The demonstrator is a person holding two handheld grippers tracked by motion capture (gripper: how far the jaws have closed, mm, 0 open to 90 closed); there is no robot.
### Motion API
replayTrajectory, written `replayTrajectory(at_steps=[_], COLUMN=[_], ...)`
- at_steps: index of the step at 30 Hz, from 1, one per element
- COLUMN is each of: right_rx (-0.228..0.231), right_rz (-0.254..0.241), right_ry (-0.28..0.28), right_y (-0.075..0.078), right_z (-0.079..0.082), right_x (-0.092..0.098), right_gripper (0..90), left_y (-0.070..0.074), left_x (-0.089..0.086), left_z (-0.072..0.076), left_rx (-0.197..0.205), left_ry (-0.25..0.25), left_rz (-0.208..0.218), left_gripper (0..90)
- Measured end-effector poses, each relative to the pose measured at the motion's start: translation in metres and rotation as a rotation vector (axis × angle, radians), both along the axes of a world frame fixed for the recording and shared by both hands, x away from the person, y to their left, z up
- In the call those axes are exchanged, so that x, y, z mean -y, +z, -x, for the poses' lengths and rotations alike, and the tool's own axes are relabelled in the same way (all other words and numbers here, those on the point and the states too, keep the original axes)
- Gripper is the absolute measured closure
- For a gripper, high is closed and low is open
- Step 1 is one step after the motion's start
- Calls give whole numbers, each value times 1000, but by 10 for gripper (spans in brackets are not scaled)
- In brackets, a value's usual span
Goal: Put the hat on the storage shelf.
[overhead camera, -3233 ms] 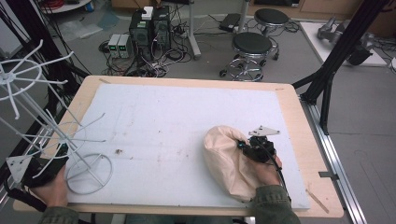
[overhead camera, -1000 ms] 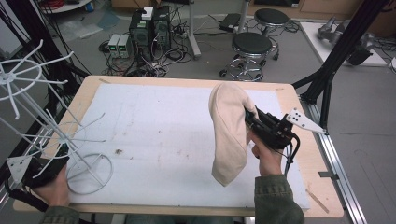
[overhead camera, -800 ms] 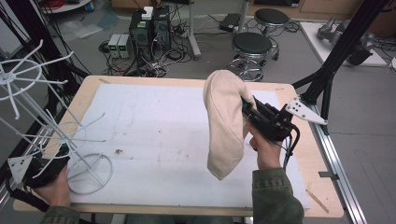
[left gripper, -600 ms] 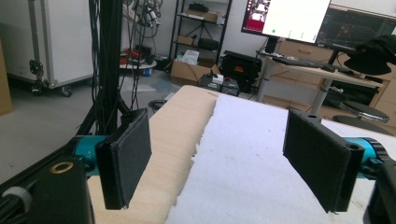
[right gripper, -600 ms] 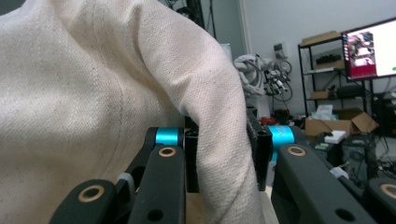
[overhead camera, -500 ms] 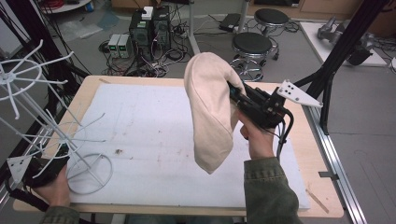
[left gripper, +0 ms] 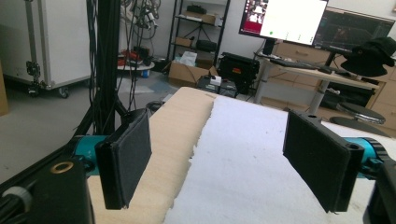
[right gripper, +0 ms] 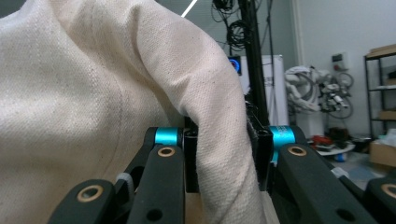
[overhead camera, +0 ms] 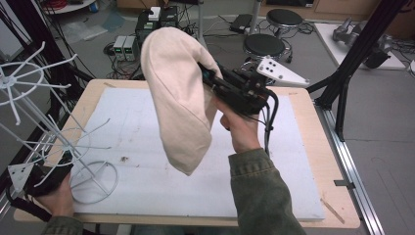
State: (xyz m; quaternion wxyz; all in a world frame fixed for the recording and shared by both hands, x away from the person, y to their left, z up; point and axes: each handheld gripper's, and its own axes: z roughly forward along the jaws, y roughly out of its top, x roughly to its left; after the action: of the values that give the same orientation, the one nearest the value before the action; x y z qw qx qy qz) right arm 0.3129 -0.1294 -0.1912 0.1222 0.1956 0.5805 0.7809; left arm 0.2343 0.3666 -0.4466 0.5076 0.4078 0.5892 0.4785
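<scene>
A cream cloth cap (overhead camera: 176, 93) hangs in the air above the middle of the table, its lower end dangling free over the white mat (overhead camera: 132, 142). My right gripper (overhead camera: 209, 77) is shut on a fold of the cap (right gripper: 84, 93), which is pinched between the two jaws of the gripper (right gripper: 227, 161). A white wire rack (overhead camera: 34, 93) stands at the table's left, its ring base (overhead camera: 95, 182) on the mat. My left gripper (overhead camera: 56, 172) rests at the near left corner beside that base. In the left gripper view it (left gripper: 229, 158) stands open, with nothing between its pads (left gripper: 128, 156).
The wooden table edge (overhead camera: 323, 147) frames the mat. Black frame posts (overhead camera: 352, 63) rise at the right and far left. Two stools (overhead camera: 264, 45) and electronic boxes (overhead camera: 125, 47) stand on the floor beyond the table. The rack's wire arms reach out over the mat's left part.
My right gripper has lifted the cap off the mat, carried it up and leftward toward the table's middle. The left gripper and rack have stayed put.
</scene>
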Motion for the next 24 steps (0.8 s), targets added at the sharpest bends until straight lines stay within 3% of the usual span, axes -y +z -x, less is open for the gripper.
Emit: replayTrajectory(at_steps=[15, 24], right_rx=[13, 49], right_rz=[74, 117], right_ry=[53, 102], right_y=[20, 41], right_z=[-13, -5], right_x=[-82, -124], right_gripper=[736, 731], left_y=[0, 0], left_x=[-2, -3], left_z=[0, 0], left_rx=[-6, 5], left_ry=[-6, -5], left_rz=[1, 13], left_gripper=[237, 237])
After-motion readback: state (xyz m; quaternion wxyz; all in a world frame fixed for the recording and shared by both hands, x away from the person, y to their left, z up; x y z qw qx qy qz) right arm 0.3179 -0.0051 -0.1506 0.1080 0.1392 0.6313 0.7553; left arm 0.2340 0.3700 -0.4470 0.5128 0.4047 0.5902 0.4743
